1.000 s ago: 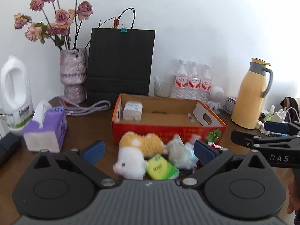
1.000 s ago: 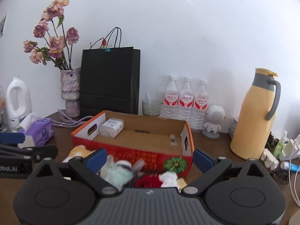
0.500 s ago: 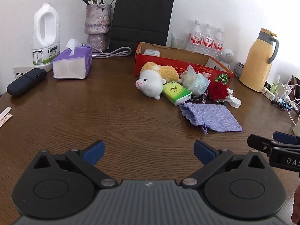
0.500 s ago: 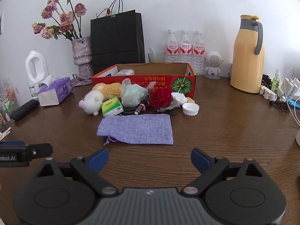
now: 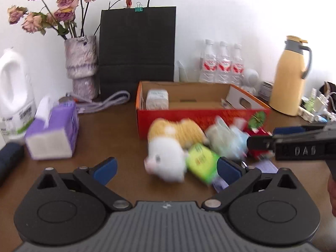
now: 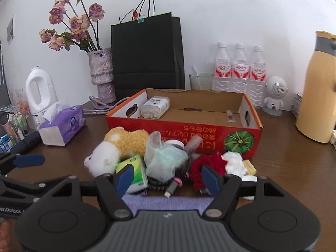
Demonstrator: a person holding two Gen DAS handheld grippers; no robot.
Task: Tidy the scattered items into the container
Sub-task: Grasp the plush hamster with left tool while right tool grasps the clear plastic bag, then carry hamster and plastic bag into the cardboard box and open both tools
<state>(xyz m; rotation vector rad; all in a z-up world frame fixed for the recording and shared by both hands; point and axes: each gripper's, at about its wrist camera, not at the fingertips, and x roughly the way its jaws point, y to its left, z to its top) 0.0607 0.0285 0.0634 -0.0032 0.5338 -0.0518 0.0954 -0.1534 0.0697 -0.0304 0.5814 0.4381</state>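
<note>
You are facing a plain white wall (image 6: 231, 10) that rises straight from the far edge of a dark brown wooden tabletop (image 6: 294, 168). Even, soft light falls across both, with no hard shadows on the wall. Along the far edge you have a black paper bag (image 6: 147, 54) standing upright against the wall, a textured vase of dried roses (image 6: 101, 73) just to its left, and three water bottles (image 6: 239, 69) in a row to its right. Toward the left edge stand a white jug (image 6: 40, 92) and a purple tissue box (image 6: 63, 124); a yellow thermos (image 6: 317, 92) stands at the right edge.
</note>
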